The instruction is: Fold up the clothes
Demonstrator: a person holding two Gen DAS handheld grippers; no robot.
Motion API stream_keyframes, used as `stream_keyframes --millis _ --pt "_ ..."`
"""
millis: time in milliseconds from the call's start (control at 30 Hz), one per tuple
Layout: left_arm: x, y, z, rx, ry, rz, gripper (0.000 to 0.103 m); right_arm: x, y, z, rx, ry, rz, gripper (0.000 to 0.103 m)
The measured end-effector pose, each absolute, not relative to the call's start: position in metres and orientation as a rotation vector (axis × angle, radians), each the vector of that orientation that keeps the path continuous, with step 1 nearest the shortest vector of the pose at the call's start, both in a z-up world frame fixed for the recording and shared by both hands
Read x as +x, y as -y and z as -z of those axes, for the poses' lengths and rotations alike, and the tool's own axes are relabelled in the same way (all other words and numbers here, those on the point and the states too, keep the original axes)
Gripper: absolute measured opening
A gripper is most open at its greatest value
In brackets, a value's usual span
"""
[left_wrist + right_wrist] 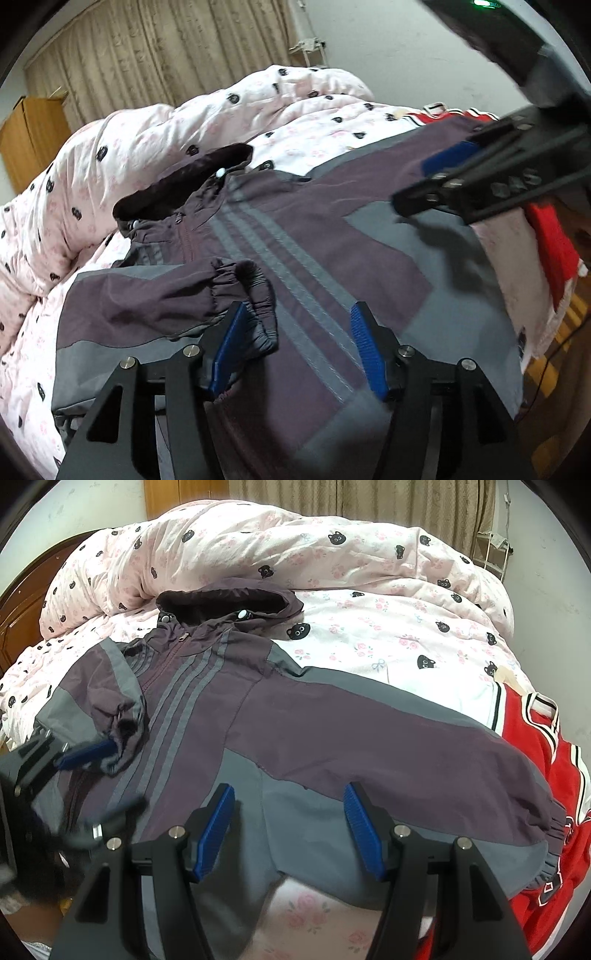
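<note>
A purple and grey hooded jacket (314, 236) lies spread on the bed, hood toward the pillows; it also shows in the right wrist view (314, 731). One sleeve is folded across the chest, its elastic cuff (258, 291) just in front of my left gripper (299, 325), which is open and hovers over the jacket. My right gripper (288, 808) is open above the jacket's lower hem, near the other sleeve (406, 753), which lies stretched out to the right. The right gripper also shows in the left wrist view (436, 181), and the left gripper in the right wrist view (88, 786).
A pink quilt with black cat faces (332, 554) is bunched at the head of the bed. A red jersey (546, 775) lies beside the jacket at the bed's right edge. A wooden cabinet (29, 136) and curtains (147, 51) stand behind.
</note>
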State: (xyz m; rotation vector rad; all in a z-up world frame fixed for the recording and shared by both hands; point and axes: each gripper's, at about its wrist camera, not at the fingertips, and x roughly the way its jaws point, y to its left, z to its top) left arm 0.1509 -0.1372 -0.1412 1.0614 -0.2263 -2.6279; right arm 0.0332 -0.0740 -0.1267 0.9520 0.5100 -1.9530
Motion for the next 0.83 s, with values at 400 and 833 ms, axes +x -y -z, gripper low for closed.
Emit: stream_keyframes --millis 400,833 --pt "0.18 0.183 0.124 1.019 0.152 2.608 0.054 0.044 0.084 0.126 0.928 -0.499 1.921 0.063" --pt "0.22 0.3 0.114 0.879 -0.098 2.423 0.054 0.088 0.138 0.109 0.867 -0.394 1.675 0.053"
